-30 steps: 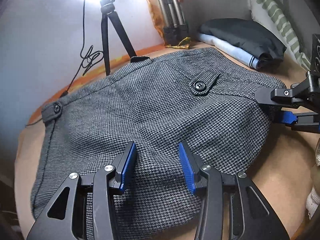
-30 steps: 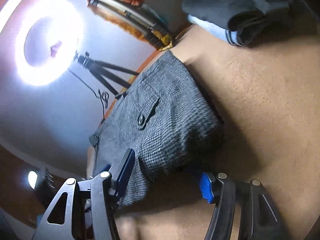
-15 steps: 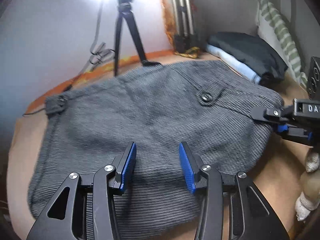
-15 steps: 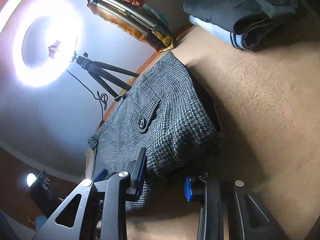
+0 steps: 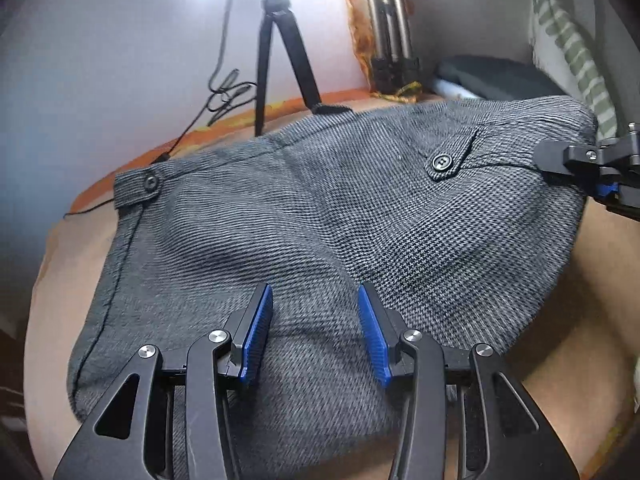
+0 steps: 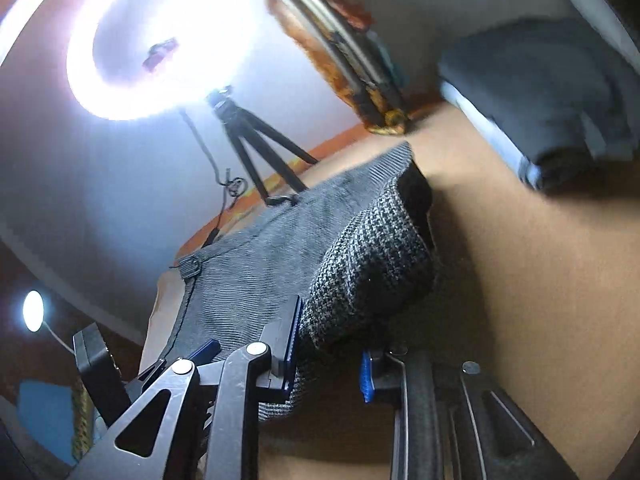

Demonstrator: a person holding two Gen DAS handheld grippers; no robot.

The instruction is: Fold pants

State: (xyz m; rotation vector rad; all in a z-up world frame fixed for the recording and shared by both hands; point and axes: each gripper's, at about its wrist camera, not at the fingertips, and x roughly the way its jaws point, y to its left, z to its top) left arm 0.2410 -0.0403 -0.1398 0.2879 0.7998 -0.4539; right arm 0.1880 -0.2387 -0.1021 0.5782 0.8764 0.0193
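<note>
The grey houndstooth pants [image 5: 304,224] lie folded on the tan surface, with a buttoned pocket flap [image 5: 444,160] and a waistband button [image 5: 150,182] showing. My left gripper [image 5: 316,328] is open, its blue pads just above the near fold of the cloth. My right gripper [image 6: 330,356] has closed on the thick right edge of the pants [image 6: 372,264] and lifts it off the surface. It also shows in the left wrist view [image 5: 600,176], at the raised right corner.
A stack of folded dark and light-blue clothes [image 6: 552,104] lies at the back right. A black tripod [image 5: 276,52] with a ring light [image 6: 160,40] stands behind the pants. A folded tripod bundle [image 5: 388,28] leans on the wall. A striped pillow [image 5: 572,48] is far right.
My right gripper has closed from wide open onto the right edge of the pants and raised it. My left gripper stayed open over the near fold.
</note>
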